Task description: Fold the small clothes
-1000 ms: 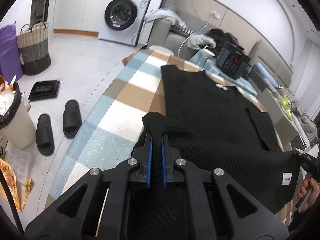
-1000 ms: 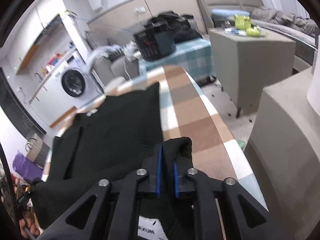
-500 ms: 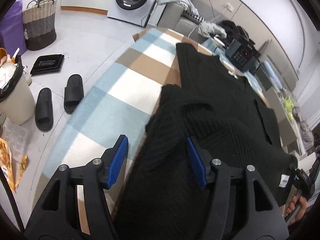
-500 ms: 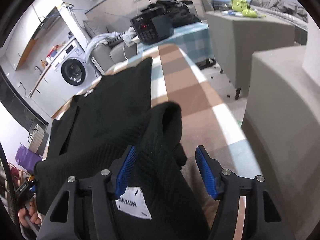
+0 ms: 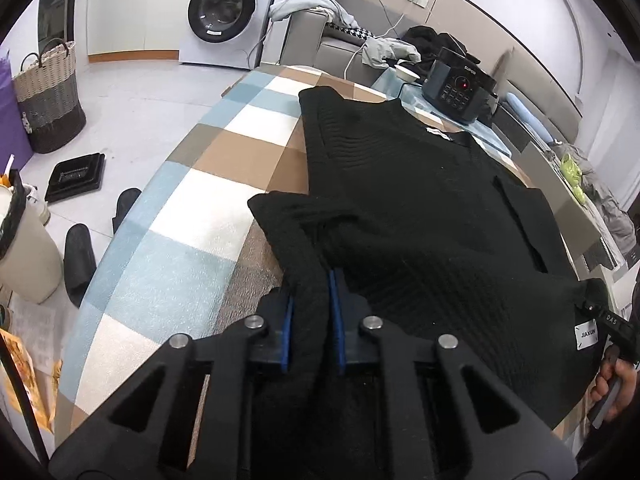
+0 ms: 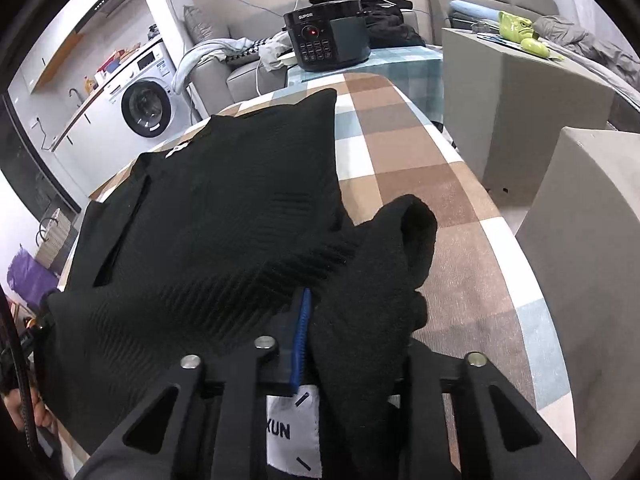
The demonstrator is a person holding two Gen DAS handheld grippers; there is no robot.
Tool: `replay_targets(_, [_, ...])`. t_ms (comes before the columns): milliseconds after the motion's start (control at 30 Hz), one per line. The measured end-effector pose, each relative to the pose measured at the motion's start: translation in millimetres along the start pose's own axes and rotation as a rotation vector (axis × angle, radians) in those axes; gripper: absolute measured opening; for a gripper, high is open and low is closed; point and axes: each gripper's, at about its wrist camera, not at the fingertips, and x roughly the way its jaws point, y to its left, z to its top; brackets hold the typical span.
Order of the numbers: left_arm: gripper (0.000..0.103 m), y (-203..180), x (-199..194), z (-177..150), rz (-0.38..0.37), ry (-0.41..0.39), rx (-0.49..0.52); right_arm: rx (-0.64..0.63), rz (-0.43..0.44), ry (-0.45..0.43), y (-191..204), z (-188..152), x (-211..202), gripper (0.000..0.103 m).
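A black knit sweater (image 5: 420, 208) lies spread on a table with a checked cloth (image 5: 192, 216); it also shows in the right wrist view (image 6: 224, 208). My left gripper (image 5: 311, 312) is shut on the sweater's near left hem, a bunched fold standing up between the blue pads. My right gripper (image 6: 320, 332) is shut on the near right hem by the white label (image 6: 294, 428); cloth covers its right finger. The right gripper's tip also shows at the left wrist view's right edge (image 5: 612, 332), by the label (image 5: 586, 334).
A black rice cooker (image 5: 460, 84) stands at the far end on a second table. Grey cabinets (image 6: 520, 92) stand right of the table. On the floor at left are slippers (image 5: 80, 256), a bin (image 5: 20, 248), a black tray (image 5: 76, 176) and a woven basket (image 5: 48, 96).
Both grippers were shut on the hem a second ago, opened wide half a second ago, and have closed again on the bunched hem a little nearer me.
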Motion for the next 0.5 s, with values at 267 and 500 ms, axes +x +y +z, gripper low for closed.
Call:
replay_targets(267, [0.010,9,-25,-23,0.014,0.005,0.008,0.009,0.009,0.012,-1,-26,-20,0.017])
replay_targets(500, [0.009,22,-66,-57,0.035,0.003,-0.015,0.041,0.049,0.045,-7,-70,-58,0.017])
